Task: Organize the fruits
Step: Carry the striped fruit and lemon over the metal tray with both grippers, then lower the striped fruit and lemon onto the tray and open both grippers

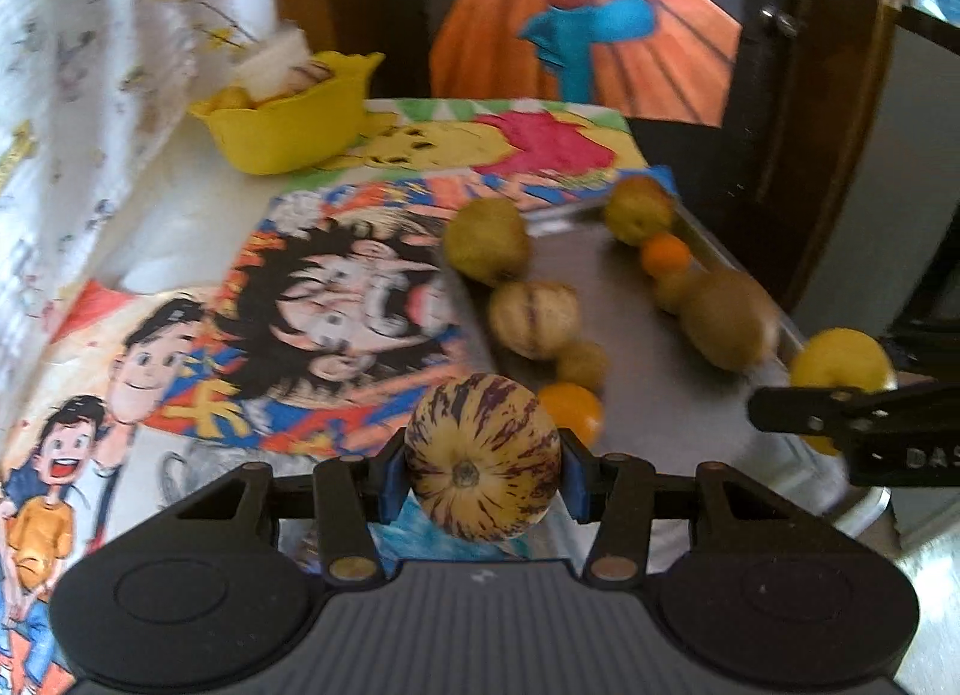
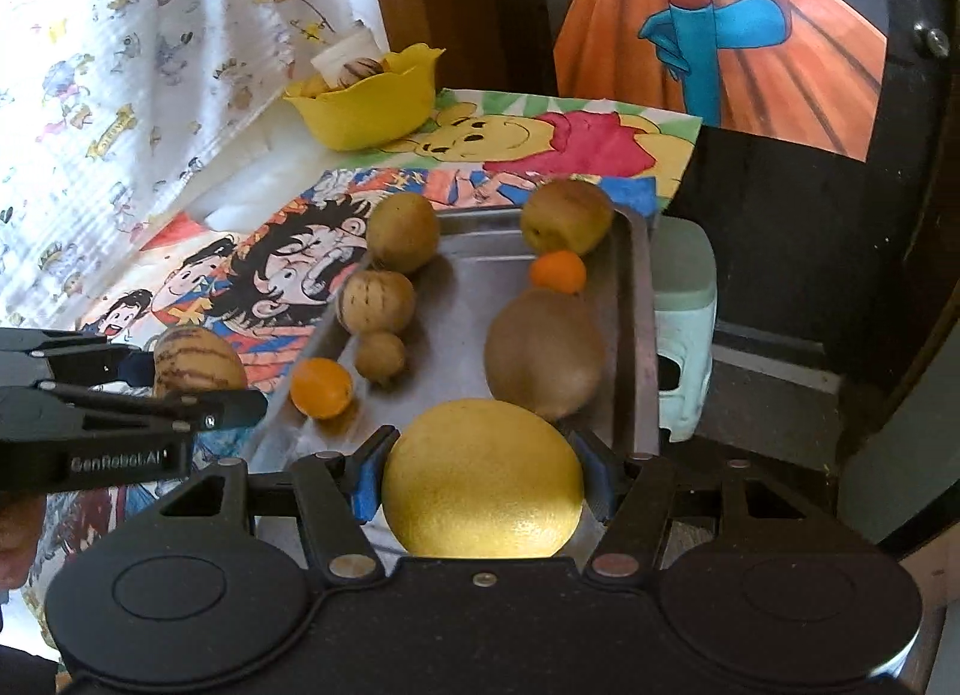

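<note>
A metal tray (image 2: 474,269) on the bench holds brownish-green fruits, a large brown kiwi (image 2: 543,356) and two small oranges. A yellow bowl (image 2: 369,110) at the far left holds several small fruits. The left claw (image 1: 483,470) pinches a cream melon with purple streaks (image 1: 483,458), raised near the tray's left edge. The right claw (image 2: 483,482) pinches a smooth, dimpled yellow citrus (image 2: 483,482) over the tray's near end.
</note>
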`<state>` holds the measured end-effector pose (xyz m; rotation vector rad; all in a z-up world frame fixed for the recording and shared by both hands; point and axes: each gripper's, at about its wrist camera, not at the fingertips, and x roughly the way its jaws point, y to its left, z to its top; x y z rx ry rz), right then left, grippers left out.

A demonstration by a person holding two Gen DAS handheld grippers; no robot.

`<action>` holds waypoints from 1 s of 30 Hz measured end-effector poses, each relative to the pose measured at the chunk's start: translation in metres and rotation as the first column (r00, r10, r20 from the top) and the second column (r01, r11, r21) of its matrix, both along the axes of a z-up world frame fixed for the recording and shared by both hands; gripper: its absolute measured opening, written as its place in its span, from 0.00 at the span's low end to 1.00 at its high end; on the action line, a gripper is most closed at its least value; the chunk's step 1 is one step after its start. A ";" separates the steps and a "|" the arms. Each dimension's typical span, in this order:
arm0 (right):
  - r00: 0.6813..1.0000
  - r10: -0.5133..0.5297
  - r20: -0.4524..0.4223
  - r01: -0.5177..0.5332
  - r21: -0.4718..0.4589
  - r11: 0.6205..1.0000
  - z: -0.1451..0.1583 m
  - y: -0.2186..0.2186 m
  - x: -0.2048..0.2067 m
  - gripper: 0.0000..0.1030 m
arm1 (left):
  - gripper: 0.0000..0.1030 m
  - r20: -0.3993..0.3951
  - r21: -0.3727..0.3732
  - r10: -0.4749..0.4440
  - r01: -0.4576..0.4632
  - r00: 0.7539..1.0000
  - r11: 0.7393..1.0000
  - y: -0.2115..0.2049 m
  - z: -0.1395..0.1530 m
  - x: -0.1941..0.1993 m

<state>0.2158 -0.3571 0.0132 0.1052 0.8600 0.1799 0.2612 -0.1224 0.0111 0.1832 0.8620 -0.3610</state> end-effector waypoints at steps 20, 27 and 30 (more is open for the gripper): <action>0.987 0.148 0.055 -0.143 -0.087 0.986 -0.028 -0.001 -0.007 0.62 | 0.51 0.066 0.013 -0.111 0.110 0.992 0.994 -0.014 -0.027 -0.024; 0.977 0.194 0.088 -0.183 -0.119 0.976 -0.030 -0.001 -0.007 0.62 | 0.51 0.102 0.008 -0.178 0.178 0.979 0.984 -0.019 -0.032 -0.030; 0.973 0.207 0.099 -0.194 -0.130 0.972 -0.030 -0.001 -0.009 0.62 | 0.52 0.124 0.015 -0.201 0.201 0.972 0.979 -0.022 -0.036 -0.032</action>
